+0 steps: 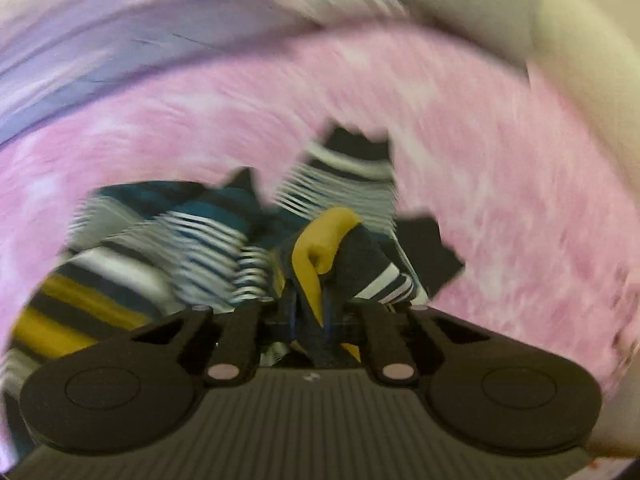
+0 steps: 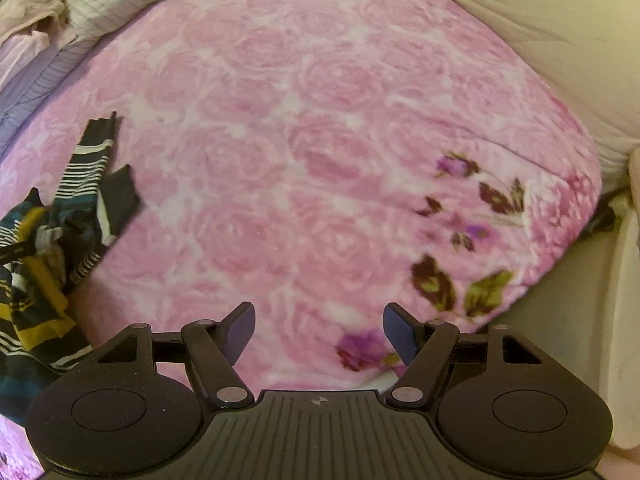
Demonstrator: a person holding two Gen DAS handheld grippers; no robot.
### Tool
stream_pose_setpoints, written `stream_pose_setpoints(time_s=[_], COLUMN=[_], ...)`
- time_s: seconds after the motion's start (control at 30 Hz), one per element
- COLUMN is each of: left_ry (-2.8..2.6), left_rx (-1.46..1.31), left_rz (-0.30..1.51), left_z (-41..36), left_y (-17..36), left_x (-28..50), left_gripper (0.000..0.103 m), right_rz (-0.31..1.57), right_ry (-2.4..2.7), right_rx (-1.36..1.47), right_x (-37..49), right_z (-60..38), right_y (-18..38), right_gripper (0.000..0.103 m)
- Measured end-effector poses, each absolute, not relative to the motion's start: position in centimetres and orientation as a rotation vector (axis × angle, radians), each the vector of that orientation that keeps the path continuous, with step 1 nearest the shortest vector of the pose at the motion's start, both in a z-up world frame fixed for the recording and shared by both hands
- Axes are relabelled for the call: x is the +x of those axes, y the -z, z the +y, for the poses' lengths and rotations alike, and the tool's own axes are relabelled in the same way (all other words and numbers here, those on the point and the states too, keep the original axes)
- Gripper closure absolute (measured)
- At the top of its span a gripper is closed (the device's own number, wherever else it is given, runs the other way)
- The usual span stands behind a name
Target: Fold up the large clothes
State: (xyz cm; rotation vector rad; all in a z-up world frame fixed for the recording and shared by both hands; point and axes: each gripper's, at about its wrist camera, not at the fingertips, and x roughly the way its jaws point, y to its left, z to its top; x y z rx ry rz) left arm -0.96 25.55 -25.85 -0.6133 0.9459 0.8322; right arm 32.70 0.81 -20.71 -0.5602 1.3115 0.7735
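A striped garment (image 1: 208, 232) in teal, white, black and mustard lies crumpled on the pink floral blanket (image 1: 480, 184). My left gripper (image 1: 310, 304) is shut on a bunched fold of it, with mustard and dark cloth pinched between the jaws. The left wrist view is blurred. In the right wrist view the same garment (image 2: 52, 248) lies at the far left, well apart from my right gripper (image 2: 318, 332), which stands open over bare blanket (image 2: 304, 140) with nothing between its blue-padded fingers (image 2: 402, 334).
Folded pale and lilac clothes (image 2: 36, 52) are piled at the bed's back left. A cream quilted cover (image 2: 540, 40) runs along the right side. The blanket's edge with dark flower prints (image 2: 460, 280) drops off at the lower right.
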Motion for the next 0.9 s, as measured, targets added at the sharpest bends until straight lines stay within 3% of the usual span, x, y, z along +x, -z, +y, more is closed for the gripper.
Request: stream_pose_setpoints(time_s=[0.27,0.5,0.9], left_ry=[-1.266,-1.540,-1.696], left_rx=[-0.679,-0.816,-0.783], left_rz=[0.679,0.598,0.534], left_z=[24.8,23.3,25.2], left_y=[13.5,12.6,9.4], left_x=[-20.3,-32.3,-44.8], left_gripper=[0.095,0.095,0.095], right_rz=[1.279,1.214,1.143], right_ry=[-0.909,-1.100,-1.195], right_rx=[-0.612,-0.699,-0.819], right_x=[30.6,25.2,17.4], right_z=[6.8,12.4,16.3], right_y=[20.9,20.4,20.3], right_gripper=[0.035,0.035,0.035])
